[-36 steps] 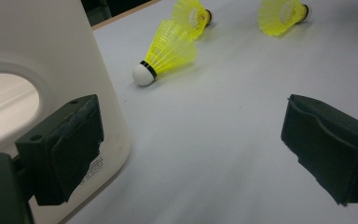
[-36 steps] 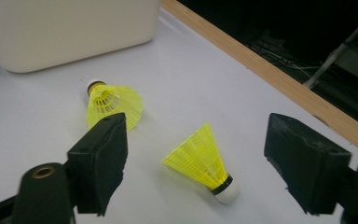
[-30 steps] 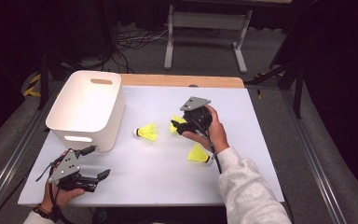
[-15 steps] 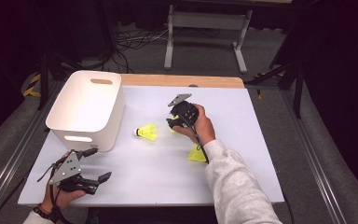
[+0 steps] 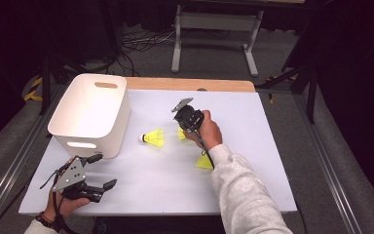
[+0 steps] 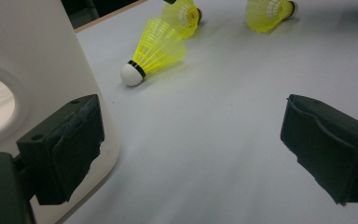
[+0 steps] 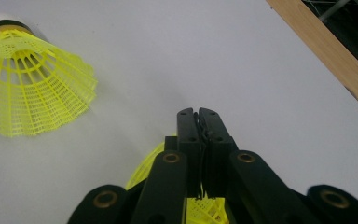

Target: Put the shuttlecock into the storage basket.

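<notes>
Step in hand: grasp on a shuttlecock, likely for the bin. Right claw is down at mid-worktop, its jaws having just been closing; in the right gripper view they stand pressed together, with yellow skirt mesh of the shuttle showing between and under them. So it is pinching the skirt edge of that shuttle, which lies on the worktop right under the claw; in the high view a bit of its yellow peeks out beside the hand. How firm the pinch is cannot be told, as thin mesh is all that shows in the jaws.

Second shuttle lies on its side just left of the right claw, cork toward the bin, apart from both. Third shuttle lies near the right sleeve, closer to the person. Neither is touched.

Left claw rests low at the near left corner beside the bin's wall, jaws spread wide, nothing between them; its view looks across the worktop at all three shuttles.

Bin is white and upright at the left, handle slots at both ends; inside looks bare as far as visible.

Next move, as a judgement: lift straight up to test the pinch, carry left over the bin rim, release inside. Needs clearance over the second shuttle on the way, plus a gentle lift, since the skirt may slip or crumple.
</notes>
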The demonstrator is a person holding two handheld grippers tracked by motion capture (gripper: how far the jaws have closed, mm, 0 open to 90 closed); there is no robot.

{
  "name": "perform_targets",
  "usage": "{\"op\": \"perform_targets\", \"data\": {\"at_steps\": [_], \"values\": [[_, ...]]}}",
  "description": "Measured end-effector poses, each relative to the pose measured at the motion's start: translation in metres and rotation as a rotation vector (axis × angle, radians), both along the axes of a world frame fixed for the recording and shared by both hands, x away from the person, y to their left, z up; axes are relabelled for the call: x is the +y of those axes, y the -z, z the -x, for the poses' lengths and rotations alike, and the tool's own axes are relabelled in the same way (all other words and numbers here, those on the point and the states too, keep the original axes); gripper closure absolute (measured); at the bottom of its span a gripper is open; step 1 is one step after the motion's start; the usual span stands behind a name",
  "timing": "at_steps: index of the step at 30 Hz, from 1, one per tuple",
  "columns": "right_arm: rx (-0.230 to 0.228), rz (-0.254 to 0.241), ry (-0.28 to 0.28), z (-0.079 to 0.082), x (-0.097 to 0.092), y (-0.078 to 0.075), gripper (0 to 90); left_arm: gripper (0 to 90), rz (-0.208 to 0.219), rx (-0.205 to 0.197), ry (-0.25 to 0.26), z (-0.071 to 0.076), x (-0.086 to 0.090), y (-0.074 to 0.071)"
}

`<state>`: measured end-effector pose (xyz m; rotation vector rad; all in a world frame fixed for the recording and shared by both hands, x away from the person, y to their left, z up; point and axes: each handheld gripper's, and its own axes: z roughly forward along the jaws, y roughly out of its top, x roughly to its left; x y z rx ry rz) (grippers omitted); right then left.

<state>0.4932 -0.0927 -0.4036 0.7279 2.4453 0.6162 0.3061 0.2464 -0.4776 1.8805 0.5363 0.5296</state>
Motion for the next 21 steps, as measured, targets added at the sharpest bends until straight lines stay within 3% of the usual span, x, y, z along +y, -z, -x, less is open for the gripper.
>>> {"op": "perform_targets", "data": {"at_steps": [13,17,18,21], "values": [[-0.039,0.006,-0.004,0.0097,-0.0019,-0.0002,90.0,7.1,-0.003,-0.007,0.016,-0.0018,-0.0055,-0.0019],[-0.038,0.008,0.015,0.0085,-0.0031,0.0025,75.9,7.1,0.001,-0.004,0.017,-0.002,-0.0055,-0.0017],[-0.039,0.002,0.031,0.0071,-0.0037,0.0039,63.8,7.1,0.002,-0.003,0.018,-0.0019,-0.0056,-0.0016],[-0.03,-0.002,0.047,0.0055,-0.0042,0.0059,62.1,7.1,0.001,0.0,0.021,-0.0024,-0.0056,-0.0013]]}}
